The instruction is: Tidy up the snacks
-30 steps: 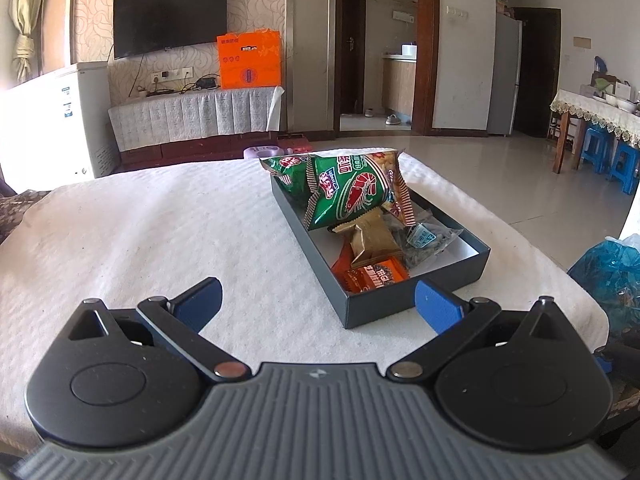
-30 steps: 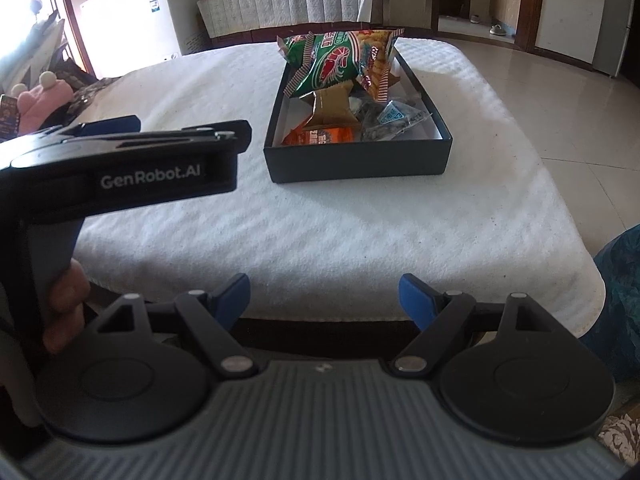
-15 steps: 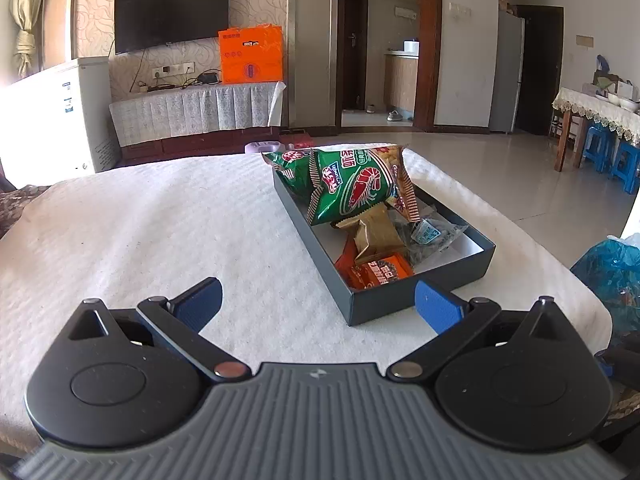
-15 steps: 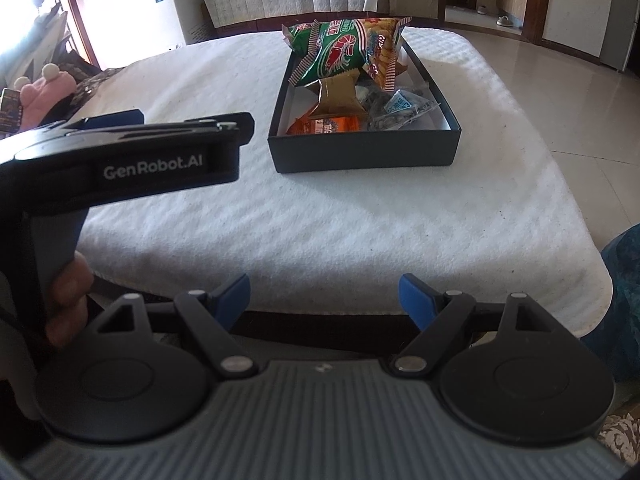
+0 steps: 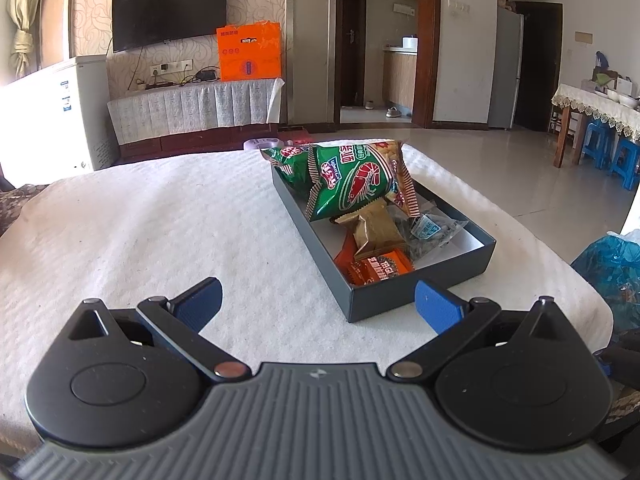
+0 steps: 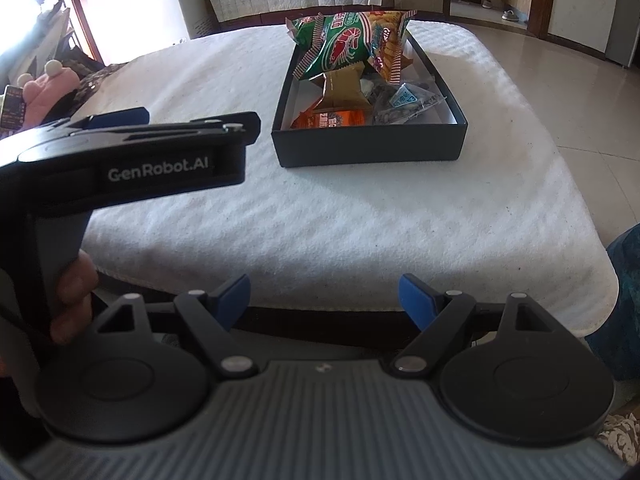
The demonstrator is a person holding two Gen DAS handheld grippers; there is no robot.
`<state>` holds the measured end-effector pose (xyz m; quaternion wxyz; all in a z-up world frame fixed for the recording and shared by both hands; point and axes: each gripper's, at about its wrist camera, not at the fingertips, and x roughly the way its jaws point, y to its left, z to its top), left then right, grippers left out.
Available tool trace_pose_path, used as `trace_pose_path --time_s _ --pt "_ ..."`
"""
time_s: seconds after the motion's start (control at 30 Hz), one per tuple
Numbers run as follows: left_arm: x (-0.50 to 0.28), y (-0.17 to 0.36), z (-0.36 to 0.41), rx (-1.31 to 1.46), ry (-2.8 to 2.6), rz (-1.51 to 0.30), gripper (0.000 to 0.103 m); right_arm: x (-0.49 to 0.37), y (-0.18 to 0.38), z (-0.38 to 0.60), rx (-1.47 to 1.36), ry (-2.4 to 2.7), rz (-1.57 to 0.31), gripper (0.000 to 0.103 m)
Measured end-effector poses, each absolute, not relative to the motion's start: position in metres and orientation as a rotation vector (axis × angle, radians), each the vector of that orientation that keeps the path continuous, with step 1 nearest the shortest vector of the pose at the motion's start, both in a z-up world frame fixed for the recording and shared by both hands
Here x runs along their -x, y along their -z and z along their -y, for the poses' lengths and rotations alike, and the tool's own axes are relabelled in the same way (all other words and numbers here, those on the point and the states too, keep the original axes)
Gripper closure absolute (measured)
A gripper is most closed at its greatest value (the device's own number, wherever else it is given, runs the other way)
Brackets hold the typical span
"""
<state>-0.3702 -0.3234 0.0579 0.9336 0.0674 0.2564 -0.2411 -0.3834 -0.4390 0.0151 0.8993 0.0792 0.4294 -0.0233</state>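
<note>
A dark grey box (image 5: 420, 292) (image 6: 372, 148) sits on the white-clothed table (image 5: 140, 232) (image 6: 360, 216), holding a green shrimp-chip bag (image 5: 352, 184) (image 6: 340, 46), a tan packet (image 5: 374, 230) (image 6: 344, 88), an orange packet (image 5: 380, 266) (image 6: 336, 118) and a clear bag of dark seeds (image 5: 430, 232) (image 6: 404, 102). My left gripper (image 5: 318, 304) stands open over the table, just short of the box's near corner, with nothing between its fingers. My right gripper (image 6: 324, 296) is open too, back at the table's near edge. The left gripper's body (image 6: 132, 160) shows at the left of the right wrist view.
A blue plastic bag (image 5: 612, 264) lies off the table's right side. Beyond the table are a white chest freezer (image 5: 60, 112), a low TV cabinet with an orange box (image 5: 248, 54), and tiled floor (image 5: 500, 168). A pink plush toy (image 6: 44, 92) sits at the far left.
The box and snacks sit slightly lower in both views, as both cameras tipped a little. Both grippers stay open and nothing was picked up.
</note>
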Motion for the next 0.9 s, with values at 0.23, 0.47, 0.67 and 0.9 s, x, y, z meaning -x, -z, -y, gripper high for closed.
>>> trace_pose_path --time_s 0.23,0.47,0.67,0.9 --pt "0.366 -0.056 0.32 -0.135 0.483 -0.527 0.0 0.382 -0.015 0.439 -0.162 0.054 -0.89 0.02" --pt "0.364 -0.056 0.318 -0.137 0.48 -0.522 0.0 0.375 -0.015 0.437 -0.133 0.021 -0.908 0.02" --pt "0.363 -0.055 0.317 -0.139 0.471 -0.521 0.0 0.357 -0.025 0.439 -0.042 0.023 -0.84 0.02" --pt "0.357 -0.054 0.315 -0.117 0.446 -0.529 0.0 0.335 -0.03 0.456 0.002 0.035 -0.771 0.02"
